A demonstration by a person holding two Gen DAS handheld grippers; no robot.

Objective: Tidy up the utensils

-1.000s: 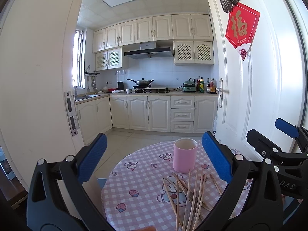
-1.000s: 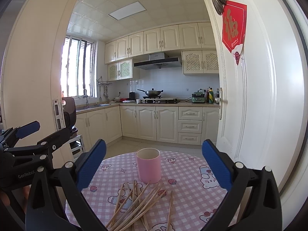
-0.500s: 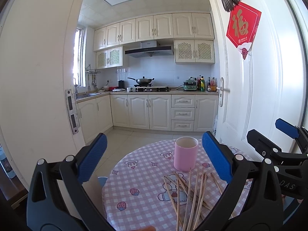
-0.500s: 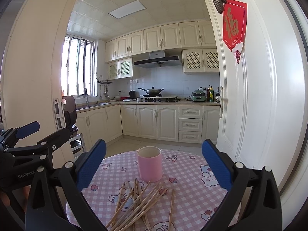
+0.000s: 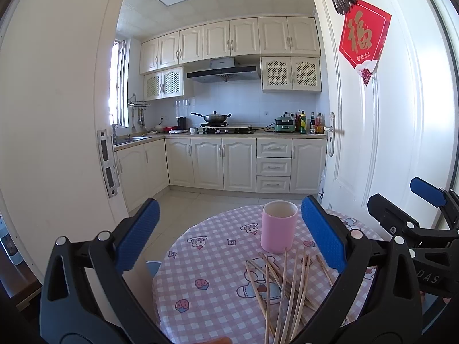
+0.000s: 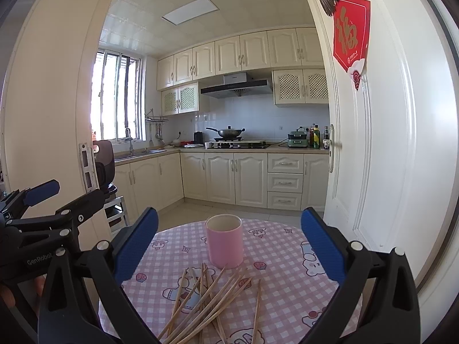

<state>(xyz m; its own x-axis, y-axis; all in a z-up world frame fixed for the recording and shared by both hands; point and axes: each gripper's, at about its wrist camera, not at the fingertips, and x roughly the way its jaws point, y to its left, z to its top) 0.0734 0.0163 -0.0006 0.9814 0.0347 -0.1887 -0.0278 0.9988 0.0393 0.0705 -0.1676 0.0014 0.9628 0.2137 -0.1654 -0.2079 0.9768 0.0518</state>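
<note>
Both grippers, left (image 5: 229,240) and right (image 6: 229,243), risen slightly, jaws wide and empty; chopsticks (image 6: 209,301) loose at near table (image 6: 287,272) edge, awaiting cup (image 6: 224,240).

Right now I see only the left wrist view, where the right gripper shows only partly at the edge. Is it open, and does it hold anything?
Observer: It is open. In the right wrist view the right gripper stands wide open with nothing between its pads, and the pink cup stands ahead of it on the table.
Operator: One finger of my gripper hides some of the chopsticks. Does any lie away from the others?
Observer: Yes. One single chopstick lies alone at the right side of the chopstick pile.
</note>
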